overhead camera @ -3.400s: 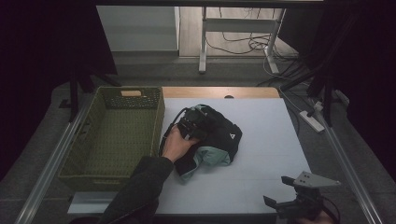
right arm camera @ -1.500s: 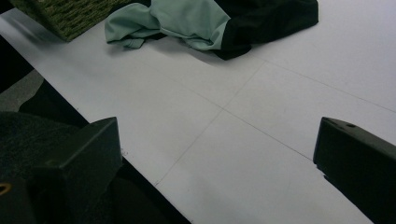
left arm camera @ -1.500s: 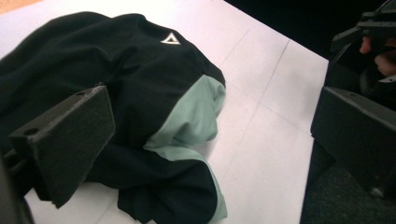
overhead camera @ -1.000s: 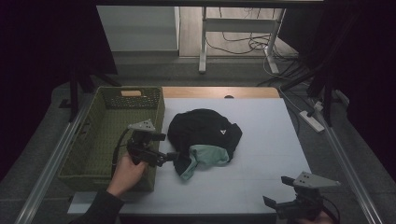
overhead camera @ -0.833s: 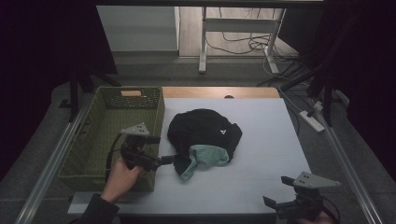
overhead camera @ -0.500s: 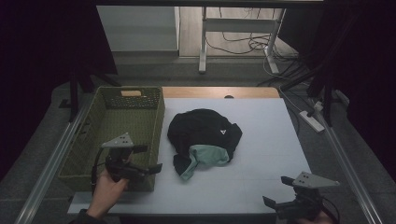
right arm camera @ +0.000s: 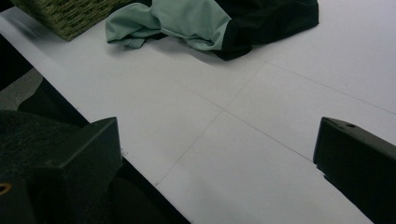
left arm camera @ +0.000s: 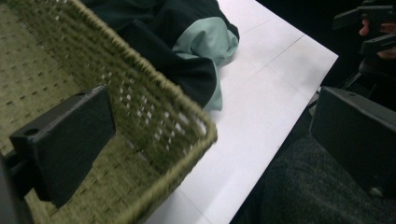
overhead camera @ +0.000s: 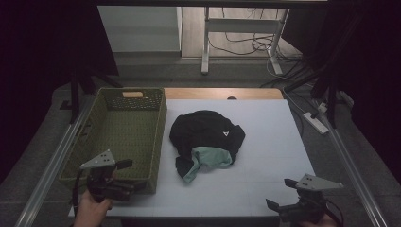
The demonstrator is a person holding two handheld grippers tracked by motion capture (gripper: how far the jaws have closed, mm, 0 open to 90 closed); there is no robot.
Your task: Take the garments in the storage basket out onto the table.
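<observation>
A crumpled black garment with a mint-green lining [overhead camera: 205, 137] lies mid-table on the white table [overhead camera: 269, 142]. It also appears in the left gripper view [left arm camera: 187, 56] and the right gripper view [right arm camera: 196, 18]. A green woven basket [overhead camera: 118, 132] stands to its left with nothing in it. My left gripper [overhead camera: 135, 175] hangs at the basket's near right corner, open, and that corner [left arm camera: 154, 140] sits between its jaws [left arm camera: 215, 121]. My right gripper [overhead camera: 279, 193] stays at the table's near right edge, open over bare table [right arm camera: 219, 149].
Metal rails run along both sides of the table [overhead camera: 354, 170]. A wooden strip [overhead camera: 222, 93] borders the far edge. A power strip [overhead camera: 314, 122], cables and desk legs lie on the floor beyond. The person's dark-clad lap [left arm camera: 317, 186] is below the near edge.
A bare left hand was on the garment; it now holds the left gripper, which has drawn back and leftward from the garment to the basket's near corner. The right gripper has stayed put.
</observation>
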